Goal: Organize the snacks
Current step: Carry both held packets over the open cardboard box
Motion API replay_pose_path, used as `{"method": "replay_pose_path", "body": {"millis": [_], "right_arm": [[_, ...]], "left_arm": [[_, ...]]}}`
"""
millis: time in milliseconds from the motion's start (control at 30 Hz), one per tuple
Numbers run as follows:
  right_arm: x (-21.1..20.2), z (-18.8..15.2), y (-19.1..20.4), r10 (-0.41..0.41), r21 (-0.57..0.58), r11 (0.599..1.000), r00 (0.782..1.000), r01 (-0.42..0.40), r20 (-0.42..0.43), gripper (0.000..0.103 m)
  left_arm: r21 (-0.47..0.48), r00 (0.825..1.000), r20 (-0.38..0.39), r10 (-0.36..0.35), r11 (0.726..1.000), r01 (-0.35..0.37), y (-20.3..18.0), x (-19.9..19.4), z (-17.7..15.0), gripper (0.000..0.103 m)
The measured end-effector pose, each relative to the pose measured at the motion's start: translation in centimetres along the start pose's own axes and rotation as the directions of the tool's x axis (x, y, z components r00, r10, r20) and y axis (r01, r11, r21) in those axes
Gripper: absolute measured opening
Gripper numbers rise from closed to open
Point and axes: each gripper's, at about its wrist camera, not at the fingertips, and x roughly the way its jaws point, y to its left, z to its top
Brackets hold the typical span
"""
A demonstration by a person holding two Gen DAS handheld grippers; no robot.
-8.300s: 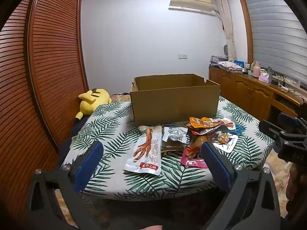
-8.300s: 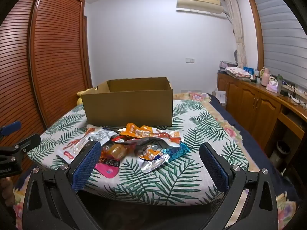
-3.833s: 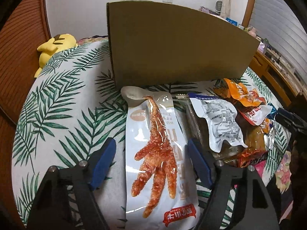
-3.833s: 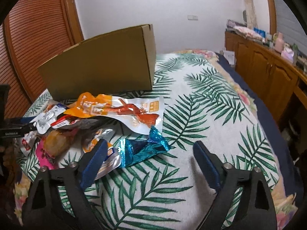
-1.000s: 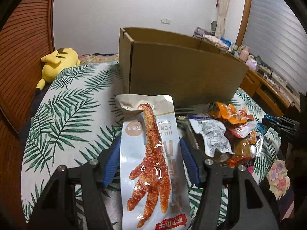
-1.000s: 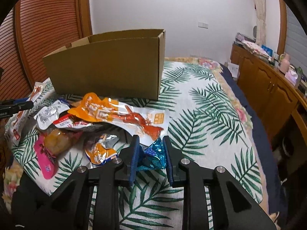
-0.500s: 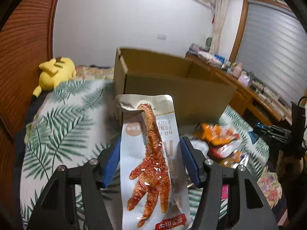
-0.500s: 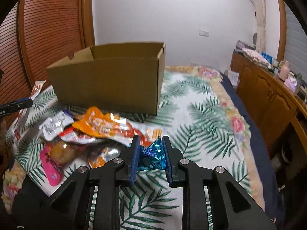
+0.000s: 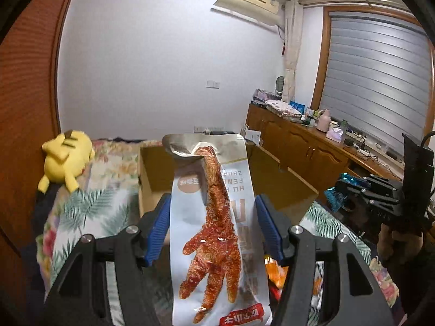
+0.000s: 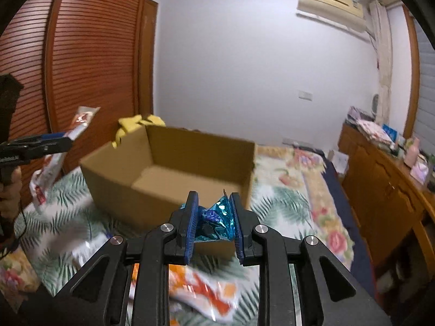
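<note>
My left gripper [image 9: 212,203] is shut on a long white chicken-foot snack packet [image 9: 214,217], held up in the air in front of the open cardboard box [image 9: 288,187]. That gripper also shows at the left of the right wrist view, left gripper [image 10: 65,140], with the packet [image 10: 54,160] hanging from it. My right gripper [image 10: 213,203] is shut on a small crumpled blue foil snack [image 10: 217,221], raised above the table near the box [image 10: 174,174], whose inside looks bare. In the left wrist view the right gripper [image 9: 335,190] carries the blue snack [image 9: 333,193] at the right.
Other snack packets [image 10: 201,290] lie on the palm-leaf tablecloth [image 10: 65,198] below the grippers. A yellow plush toy [image 9: 65,160] sits behind the box at the left. A wooden sideboard [image 10: 386,190] runs along the right wall and slatted wardrobe doors [image 10: 81,59] stand at the left.
Both grippers have risen from the table with their snacks; the box's open top and inside now show, and the snack pile has dropped low in view.
</note>
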Motion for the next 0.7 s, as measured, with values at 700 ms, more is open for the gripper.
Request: {"method": "replay_pose_path", "body": {"millis": [700], "right_arm": [[9.6,3.8,1.8,0.076,-0.005,0.997,0.995,-0.076,-0.07,0.023]], "left_arm": [[0.07,0.996,-0.061,0.071,0.995,-0.067,0.0,9.3,6.1,0.062]]}}
